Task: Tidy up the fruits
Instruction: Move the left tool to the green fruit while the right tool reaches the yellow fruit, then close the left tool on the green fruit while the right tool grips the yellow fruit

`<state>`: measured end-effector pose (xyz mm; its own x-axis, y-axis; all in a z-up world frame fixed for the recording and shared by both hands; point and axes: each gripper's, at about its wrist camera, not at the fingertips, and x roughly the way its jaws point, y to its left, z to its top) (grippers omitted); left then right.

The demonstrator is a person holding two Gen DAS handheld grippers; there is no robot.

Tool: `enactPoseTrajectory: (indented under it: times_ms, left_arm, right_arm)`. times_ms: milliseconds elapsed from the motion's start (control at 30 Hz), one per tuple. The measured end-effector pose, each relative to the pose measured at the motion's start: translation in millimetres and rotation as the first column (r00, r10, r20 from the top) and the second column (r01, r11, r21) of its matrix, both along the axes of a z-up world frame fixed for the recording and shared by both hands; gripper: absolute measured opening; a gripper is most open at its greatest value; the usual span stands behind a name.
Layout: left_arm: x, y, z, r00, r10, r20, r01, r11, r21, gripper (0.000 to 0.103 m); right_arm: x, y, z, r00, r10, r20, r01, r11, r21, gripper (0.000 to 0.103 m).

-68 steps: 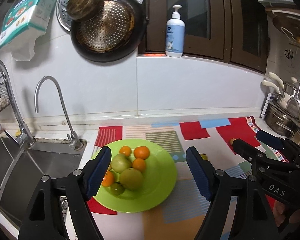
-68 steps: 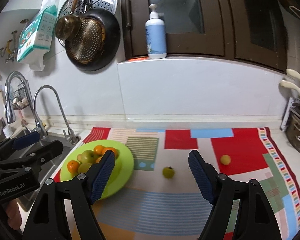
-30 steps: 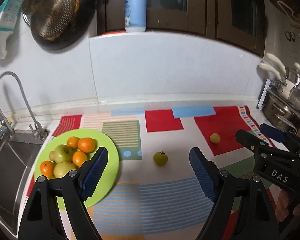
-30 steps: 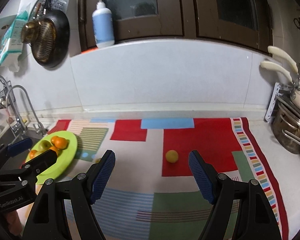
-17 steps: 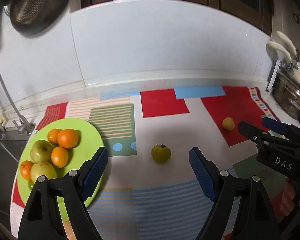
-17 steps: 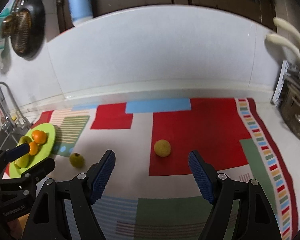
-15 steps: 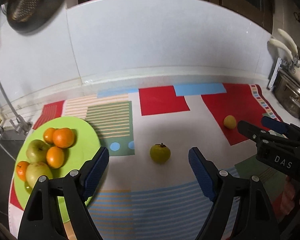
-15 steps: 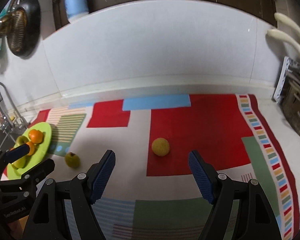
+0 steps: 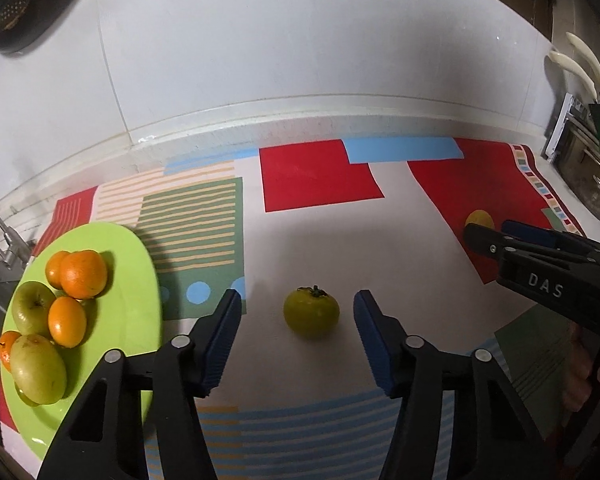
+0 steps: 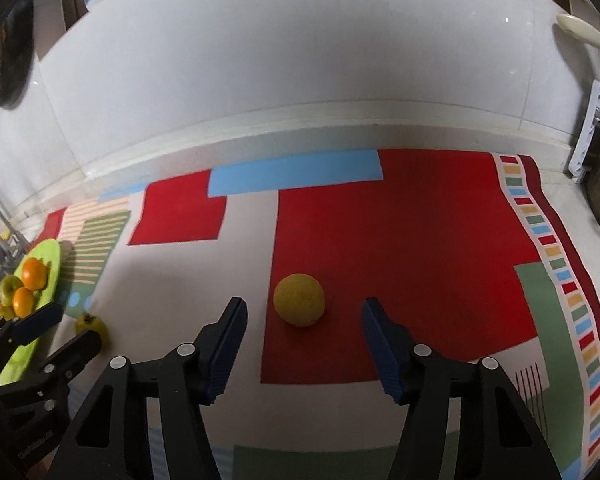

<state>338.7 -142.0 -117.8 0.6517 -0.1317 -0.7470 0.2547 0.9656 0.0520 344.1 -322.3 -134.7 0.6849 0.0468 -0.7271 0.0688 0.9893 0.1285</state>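
Both grippers have swung off the plate (image 9: 140,280) at lower left, already stacked with fruit. Left gripper (image 9: 296,338), spread, brackets the green fruit (image 9: 311,313) mid-frame; right gripper (image 10: 302,336), spread, brackets the yellow fruit (image 10: 299,299). Those two remain.

White capitals "DAS" were read on black body of right gripper (image 9: 496,236), seen at right edge of left wrist view. Raised lettering on left gripper (image 10: 60,328) body, at lower left of right wrist view, was too dark to be read. No other text was legible.
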Motion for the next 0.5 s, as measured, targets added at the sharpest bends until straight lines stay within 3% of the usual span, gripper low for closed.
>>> enactPoseTrajectory:
  times_ms: [233, 367, 500]
  left_arm:
    - [8.7, -0.3, -6.5, 0.999, -0.006, -0.033, 0.005, 1.000, -0.024, 0.040]
    - [10.1, 0.0, -7.8, 0.999, -0.016, -0.044, 0.015, 0.999, -0.037, 0.030]
    - [7.9, 0.1, -5.8, 0.999, -0.029, -0.044, 0.027, 0.999, -0.046, 0.030]
  right_arm:
    - [9.3, 2.2, -4.6, 1.000, 0.013, -0.018, -0.013, 1.000, -0.006, 0.045]
    - [10.6, 3.5, -4.0, 1.000, 0.015, -0.018, -0.016, 1.000, -0.018, 0.030]
    - [5.4, 7.2, -2.8, 0.999, 0.029, -0.013, -0.030, 0.999, -0.022, 0.029]
